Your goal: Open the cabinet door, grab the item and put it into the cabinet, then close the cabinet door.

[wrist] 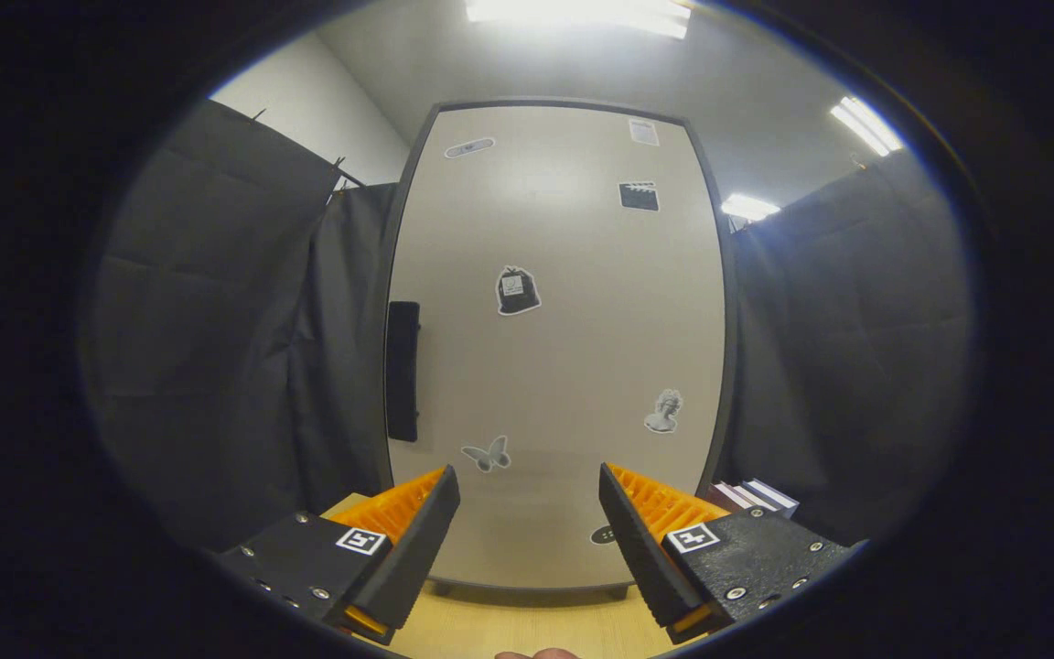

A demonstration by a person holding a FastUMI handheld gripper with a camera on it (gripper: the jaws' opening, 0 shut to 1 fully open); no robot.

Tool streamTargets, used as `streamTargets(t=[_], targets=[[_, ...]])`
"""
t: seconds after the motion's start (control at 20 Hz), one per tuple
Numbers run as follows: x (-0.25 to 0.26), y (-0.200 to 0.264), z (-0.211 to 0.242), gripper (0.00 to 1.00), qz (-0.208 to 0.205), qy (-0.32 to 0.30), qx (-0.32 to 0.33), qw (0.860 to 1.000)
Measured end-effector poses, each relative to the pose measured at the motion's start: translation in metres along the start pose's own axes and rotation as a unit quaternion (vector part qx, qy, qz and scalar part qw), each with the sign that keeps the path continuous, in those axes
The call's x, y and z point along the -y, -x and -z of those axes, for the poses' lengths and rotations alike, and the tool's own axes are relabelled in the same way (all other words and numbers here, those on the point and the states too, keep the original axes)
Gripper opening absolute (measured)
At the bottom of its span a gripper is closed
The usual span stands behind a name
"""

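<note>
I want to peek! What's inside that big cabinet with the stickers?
Can't tell: the cabinet door is closed and covers the whole inside. You can see stickers and a dark handle on the door. The open tongs are in front, not touching it.

The tall pale cabinet door [554,348] with its dark frame stands shut straight ahead, blocking entry. The spread-apart gripper [529,499] holds nothing; bare wooden tabletop [527,627] lies before it. Stacked books [756,497] crowd the cabinet's right.
</note>
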State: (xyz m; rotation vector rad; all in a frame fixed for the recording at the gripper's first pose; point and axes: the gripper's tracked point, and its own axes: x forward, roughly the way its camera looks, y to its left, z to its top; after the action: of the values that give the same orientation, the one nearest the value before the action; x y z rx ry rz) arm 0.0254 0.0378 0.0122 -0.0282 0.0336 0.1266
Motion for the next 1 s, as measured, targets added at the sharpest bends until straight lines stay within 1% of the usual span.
streamTargets(t=[0.3,0.6,0.75,0.8,0.9,0.95,1.0], targets=[[-0.038,-0.036,-0.008,0.95,-0.036,0.001,-0.007,0.999],[-0.088,-0.078,-0.014,0.95,-0.066,0.010,-0.008,0.998],[-0.111,-0.100,-0.011,0.94,-0.089,0.014,-0.023,0.996],[-0.111,-0.107,-0.008,0.93,-0.083,0.015,-0.030,0.996],[-0.107,-0.117,-0.007,0.85,-0.069,0.002,-0.039,0.997],[-0.103,-0.121,-0.008,0.74,-0.060,-0.007,-0.040,0.997],[-0.108,-0.118,-0.011,0.67,-0.067,-0.021,-0.039,0.997]])
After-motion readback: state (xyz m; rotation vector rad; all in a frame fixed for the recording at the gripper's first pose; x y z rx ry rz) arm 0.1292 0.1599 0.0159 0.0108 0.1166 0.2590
